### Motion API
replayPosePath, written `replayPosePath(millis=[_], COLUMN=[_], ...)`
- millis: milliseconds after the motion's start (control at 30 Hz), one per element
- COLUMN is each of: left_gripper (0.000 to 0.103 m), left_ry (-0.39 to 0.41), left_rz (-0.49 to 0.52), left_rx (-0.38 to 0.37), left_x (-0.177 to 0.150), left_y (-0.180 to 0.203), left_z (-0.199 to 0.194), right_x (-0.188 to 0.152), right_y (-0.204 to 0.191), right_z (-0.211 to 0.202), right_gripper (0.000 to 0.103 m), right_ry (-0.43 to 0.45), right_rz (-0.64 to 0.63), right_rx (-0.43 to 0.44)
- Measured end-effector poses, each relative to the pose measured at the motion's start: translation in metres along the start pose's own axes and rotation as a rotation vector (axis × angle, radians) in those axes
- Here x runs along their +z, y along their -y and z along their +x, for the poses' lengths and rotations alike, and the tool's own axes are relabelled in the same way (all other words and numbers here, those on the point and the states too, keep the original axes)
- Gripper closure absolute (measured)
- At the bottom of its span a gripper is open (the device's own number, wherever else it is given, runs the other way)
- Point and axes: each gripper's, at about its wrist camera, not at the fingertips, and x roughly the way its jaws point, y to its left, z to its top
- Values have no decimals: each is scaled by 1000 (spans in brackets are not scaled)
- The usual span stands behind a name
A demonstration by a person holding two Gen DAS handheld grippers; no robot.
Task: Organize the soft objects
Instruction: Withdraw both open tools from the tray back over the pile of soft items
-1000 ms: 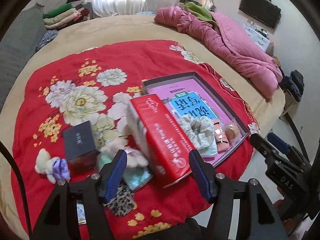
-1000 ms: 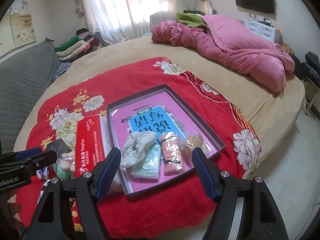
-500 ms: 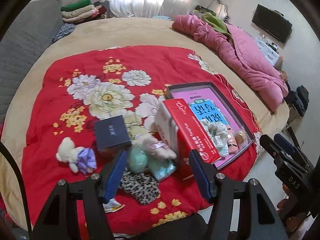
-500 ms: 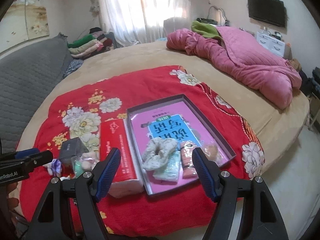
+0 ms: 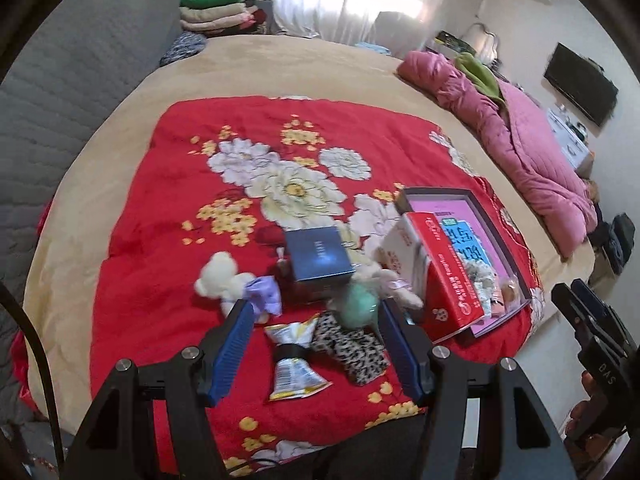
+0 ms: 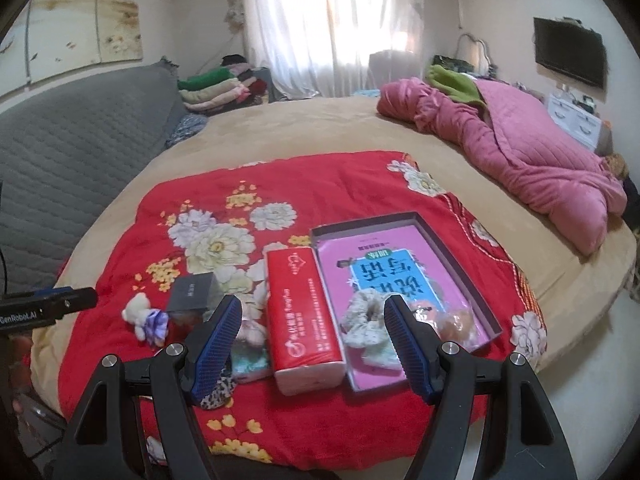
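From the left, my left gripper [image 5: 316, 344] hangs jaws wide and empty over the loose soft pile: white plush bear [image 5: 219, 280], mint plush [image 5: 360, 305], leopard-print piece [image 5: 352, 348]. My right gripper [image 6: 312, 350], also wide and empty, faces the red tissue pack [image 6: 302, 316] and the tray [image 6: 486, 306], where a scrunchie [image 6: 366, 320] already lies, sorted, I judge. "GenRobot.AI" and "DAS" mark the gripper bodies.

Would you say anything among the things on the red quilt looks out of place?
Yes: the dark blue box sits tilted among the loose soft toys, and a crumpled snack packet lies with them instead of in the tray.
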Motion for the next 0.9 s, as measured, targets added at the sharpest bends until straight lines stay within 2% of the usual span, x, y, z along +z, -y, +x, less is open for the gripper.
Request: replayPosePath(millis=[467,900], left_gripper=[39,39], left_ry=[-23,-56], left_rz=[-82,-75], left_rx=[56,44], left_x=[-29,-44], left_y=[-60,-63], left_z=[-7,-1], right_x=[1,-9], right_y=[-37,-59], right_z=[-8,0], right_gripper=[28,28], right_ry=[7,-19], right_rz=[-82,-142], right_rx=[42,96])
